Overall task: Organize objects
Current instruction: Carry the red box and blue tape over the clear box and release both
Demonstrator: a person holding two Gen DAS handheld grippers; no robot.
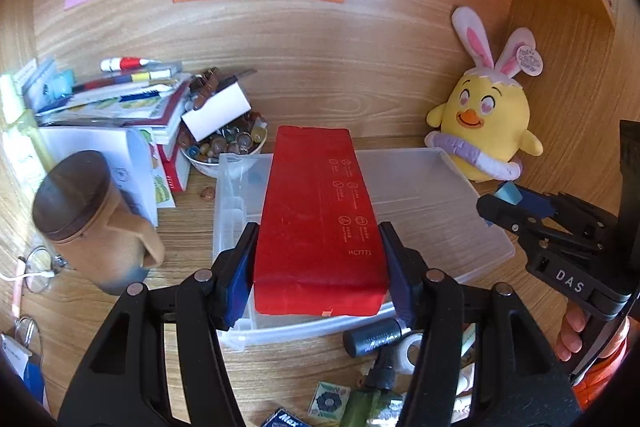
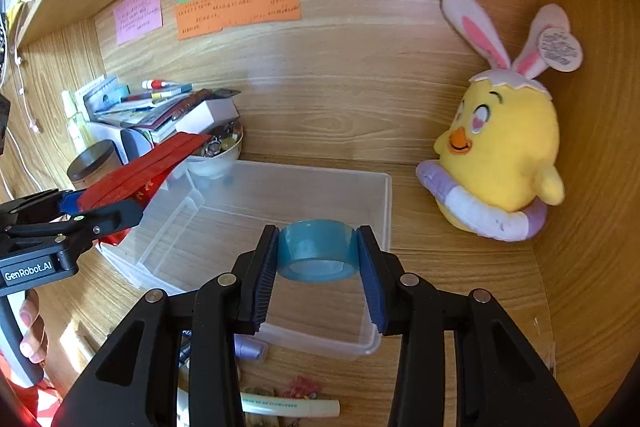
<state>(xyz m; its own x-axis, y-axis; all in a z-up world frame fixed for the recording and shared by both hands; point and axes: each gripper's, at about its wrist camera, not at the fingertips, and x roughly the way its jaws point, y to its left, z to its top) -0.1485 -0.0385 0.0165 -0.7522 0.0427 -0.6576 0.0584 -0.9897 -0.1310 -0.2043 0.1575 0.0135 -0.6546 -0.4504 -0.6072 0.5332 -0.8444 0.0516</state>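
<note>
Left gripper (image 1: 320, 267) jaws clamp the near end of a red pouch (image 1: 320, 211); long axis runs away from the jaws, out over the left part of the clear bin (image 1: 472, 203). Right gripper (image 2: 318, 259) jaws clamp a blue tape roll (image 2: 314, 251), held above the bin's open right compartment. Both loads sit over the bin; release looks like a short lowering. Wooden desk (image 2: 440, 259), wood-panelled alcove; plush chick (image 2: 500, 155) at far right.
</note>
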